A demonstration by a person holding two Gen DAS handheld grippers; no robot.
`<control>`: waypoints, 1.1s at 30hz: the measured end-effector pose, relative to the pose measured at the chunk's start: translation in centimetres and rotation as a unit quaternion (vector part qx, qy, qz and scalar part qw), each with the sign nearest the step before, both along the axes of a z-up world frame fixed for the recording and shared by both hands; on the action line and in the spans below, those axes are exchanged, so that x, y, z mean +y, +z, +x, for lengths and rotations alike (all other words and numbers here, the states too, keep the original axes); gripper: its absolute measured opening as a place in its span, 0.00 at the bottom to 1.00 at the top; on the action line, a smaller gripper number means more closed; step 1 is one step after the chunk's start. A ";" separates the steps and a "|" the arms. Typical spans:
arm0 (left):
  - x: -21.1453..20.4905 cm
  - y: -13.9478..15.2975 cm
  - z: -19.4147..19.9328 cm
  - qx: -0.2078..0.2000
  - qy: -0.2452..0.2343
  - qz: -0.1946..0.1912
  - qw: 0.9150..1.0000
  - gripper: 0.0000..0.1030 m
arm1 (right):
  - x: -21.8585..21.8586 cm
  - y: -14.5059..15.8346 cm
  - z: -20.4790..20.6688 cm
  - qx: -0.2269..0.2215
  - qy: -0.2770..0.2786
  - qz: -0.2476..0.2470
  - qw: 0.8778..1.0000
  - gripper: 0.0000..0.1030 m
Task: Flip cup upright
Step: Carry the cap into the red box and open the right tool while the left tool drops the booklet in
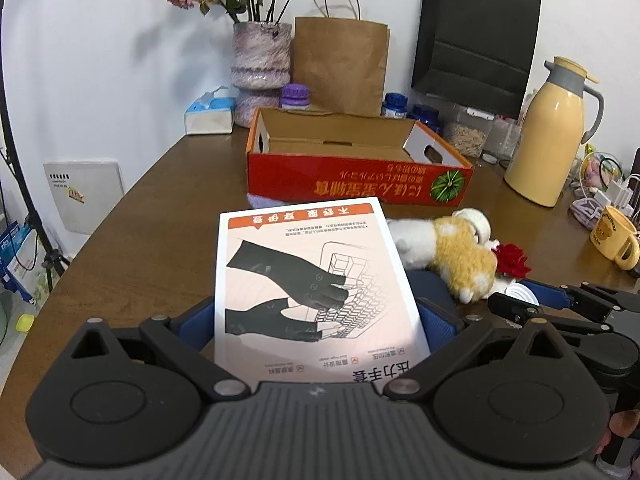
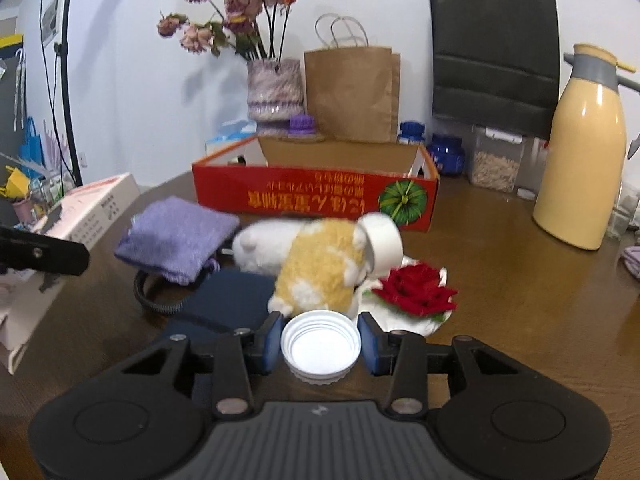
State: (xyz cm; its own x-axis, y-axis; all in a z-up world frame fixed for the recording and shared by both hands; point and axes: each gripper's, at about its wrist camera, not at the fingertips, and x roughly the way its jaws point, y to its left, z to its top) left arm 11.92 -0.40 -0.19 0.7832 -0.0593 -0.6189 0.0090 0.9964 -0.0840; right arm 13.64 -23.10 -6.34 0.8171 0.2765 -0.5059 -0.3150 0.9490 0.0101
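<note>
Clamped between the left gripper pads, a white box is held clear of the table. To its right, the right gripper closes on a white cup, mouth facing the camera, probably mid-flip; its base is hidden. Beyond lies a plush toy.

Black tools, blue pads

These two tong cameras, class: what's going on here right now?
A person works two handheld tongs over a cluttered wooden table. The left tongs grip a white glove box. The right tongs are closed around a small white ribbed cup, its open mouth facing the camera, just in front of a plush toy.
</note>
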 end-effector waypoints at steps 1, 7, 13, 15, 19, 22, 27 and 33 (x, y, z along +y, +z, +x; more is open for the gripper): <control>0.0 0.2 0.2 -0.002 -0.001 0.000 1.000 0.99 | 0.0 0.3 0.0 -0.003 0.000 0.001 1.000 0.38; -0.4 1.4 1.6 -0.009 -0.005 -0.001 1.000 0.99 | 0.2 2.1 0.6 -0.022 0.002 0.013 1.000 0.38; -0.8 2.5 3.2 -0.016 -0.009 -0.004 1.000 0.99 | 0.6 3.6 1.8 -0.036 0.002 0.027 0.999 0.38; -0.9 2.8 3.9 -0.018 -0.009 -0.006 1.000 0.99 | 0.8 4.1 2.3 -0.041 0.002 0.032 0.999 0.38; -0.9 3.3 5.1 -0.019 -0.011 -0.009 1.000 0.99 | 1.1 4.9 3.2 -0.044 0.000 0.038 0.998 0.38; -0.9 3.7 6.1 -0.019 -0.011 -0.010 1.000 0.99 | 1.4 5.4 4.0 -0.045 -0.001 0.038 0.998 0.38; -0.8 4.2 7.6 -0.020 -0.008 -0.012 1.000 0.99 | 1.6 6.1 5.4 -0.043 -0.006 0.042 0.998 0.38; -0.8 4.9 9.7 -0.020 -0.003 -0.014 1.000 0.99 | 1.7 7.0 7.5 -0.041 -0.012 0.048 0.998 0.38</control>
State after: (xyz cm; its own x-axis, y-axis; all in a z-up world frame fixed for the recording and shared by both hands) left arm 21.61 -1.24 4.66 0.8070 -0.0820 -0.5848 0.0199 0.9935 -0.1119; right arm 21.09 -21.41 0.69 0.8619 0.3004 -0.4085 -0.2959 0.9522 0.0761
